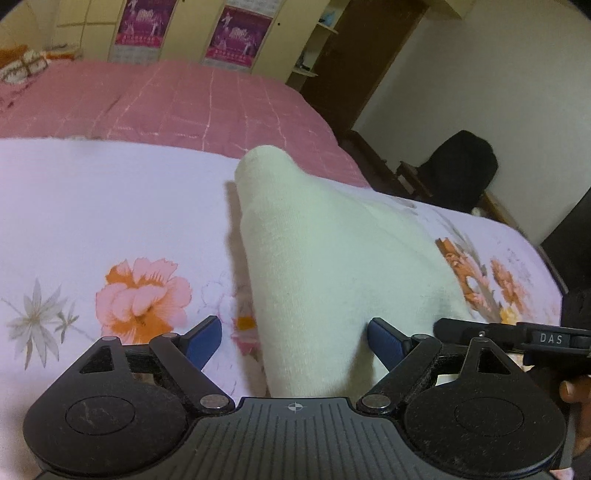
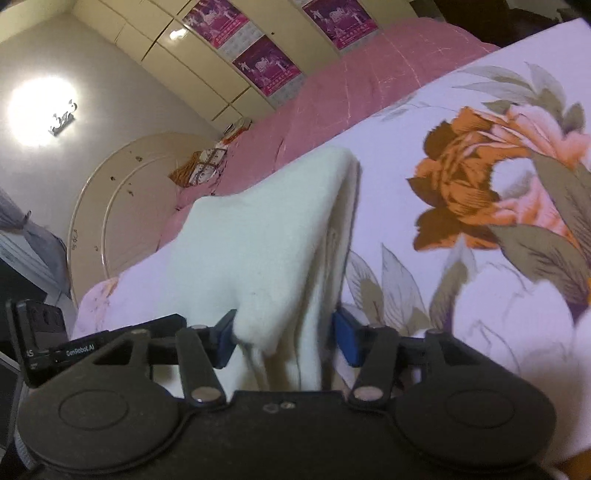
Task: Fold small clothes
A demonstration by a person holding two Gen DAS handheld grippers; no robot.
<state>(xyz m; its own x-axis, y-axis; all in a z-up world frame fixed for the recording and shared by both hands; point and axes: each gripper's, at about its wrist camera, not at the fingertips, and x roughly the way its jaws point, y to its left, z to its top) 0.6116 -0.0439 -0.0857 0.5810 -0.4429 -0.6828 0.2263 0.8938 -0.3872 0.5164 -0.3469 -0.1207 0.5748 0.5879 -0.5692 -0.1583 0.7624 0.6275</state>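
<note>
A small cream knitted garment (image 1: 317,258) lies on a white floral sheet (image 1: 110,206) and runs from between the jaws away to a narrow rounded end. My left gripper (image 1: 295,345) is open, its blue pads (image 1: 207,341) standing wide on either side of the cloth's near end. In the right wrist view the same garment (image 2: 258,243) hangs folded between the blue pads (image 2: 345,338) of my right gripper (image 2: 284,339), which look partly closed around its near edge. The other gripper shows at the right edge of the left view (image 1: 517,336).
A pink quilted blanket (image 1: 184,99) covers the bed beyond the floral sheet. A cream wardrobe with purple posters (image 1: 236,33) stands behind. A dark chair (image 1: 461,170) stands at the bed's right side. A round headboard (image 2: 122,206) and a patterned pillow (image 2: 203,166) are at the far end.
</note>
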